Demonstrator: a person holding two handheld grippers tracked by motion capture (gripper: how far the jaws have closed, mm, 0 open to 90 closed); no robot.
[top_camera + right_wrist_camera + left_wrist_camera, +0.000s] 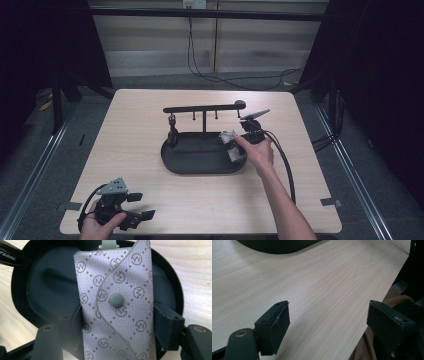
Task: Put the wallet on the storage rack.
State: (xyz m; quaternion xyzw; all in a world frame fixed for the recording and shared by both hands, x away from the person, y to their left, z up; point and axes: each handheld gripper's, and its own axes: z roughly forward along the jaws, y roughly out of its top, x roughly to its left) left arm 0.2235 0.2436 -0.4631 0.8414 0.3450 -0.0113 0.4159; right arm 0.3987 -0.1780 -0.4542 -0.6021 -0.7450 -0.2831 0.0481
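Observation:
A grey pouch (pixel 125 277) with a diamond logo pattern and a round snap button (pixel 116 300) stands upright between the jaws of my right gripper (pixel 117 325), which press on its two sides. In the high view the right gripper (pixel 239 142) holds the pouch (pixel 229 137) over the right end of a black oval tray (pixel 200 170). The tray's dark floor (pixel 50 290) lies behind the pouch. My left gripper (pixel 142 206) rests near the table's front left corner, jaws wide apart (pixel 329 325) with only bare wood between them.
A black rack with a horizontal bar (pixel 202 108) and small hooks rises from the tray's back; a dark item (pixel 172 132) hangs at its left end. The table's front edge (pixel 372 322) runs just past the left gripper, with brown cloth (pixel 372 345) below it.

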